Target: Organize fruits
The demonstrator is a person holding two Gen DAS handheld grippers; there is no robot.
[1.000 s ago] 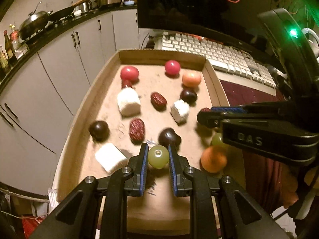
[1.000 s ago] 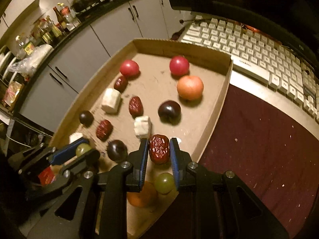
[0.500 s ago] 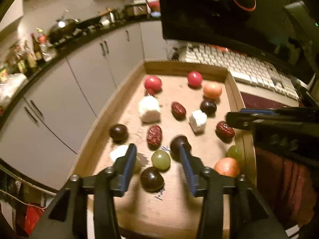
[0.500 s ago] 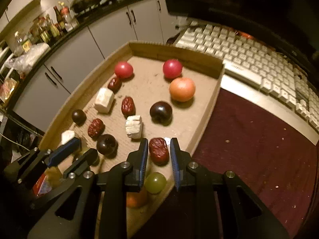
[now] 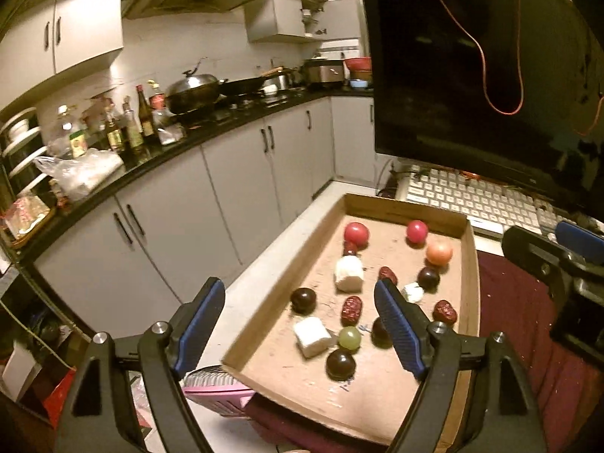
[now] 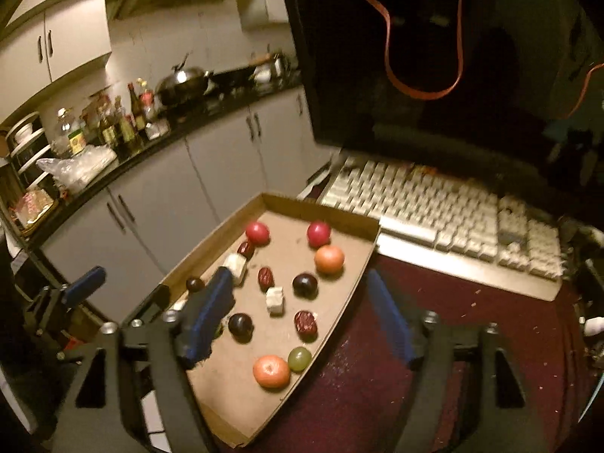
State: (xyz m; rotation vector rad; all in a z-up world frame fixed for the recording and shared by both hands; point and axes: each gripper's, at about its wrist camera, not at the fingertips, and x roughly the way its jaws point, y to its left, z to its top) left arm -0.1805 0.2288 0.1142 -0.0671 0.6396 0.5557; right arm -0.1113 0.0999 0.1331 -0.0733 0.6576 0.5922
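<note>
- Left wrist view: the left gripper (image 5: 298, 324) has just been opening; its jaws stand spread with nothing pinched between them. Past them the cardboard tray (image 5: 470, 264) lies on the counter (image 5: 264, 275). On the tray floor a green grape (image 5: 349, 338) rests beside a white cube (image 5: 312, 336), with a dark plum (image 5: 340, 364) just in front.
- Right wrist view: the right gripper (image 6: 302, 321) has also just been opening; its jaws gape and clasp nothing. A red date (image 6: 305, 321) lies free on the tray between them. Nearer the camera, an orange (image 6: 271, 371) touches a second grape (image 6: 299, 358) at the tray's right wall. A keyboard (image 6: 445, 211) sits beyond.
</note>
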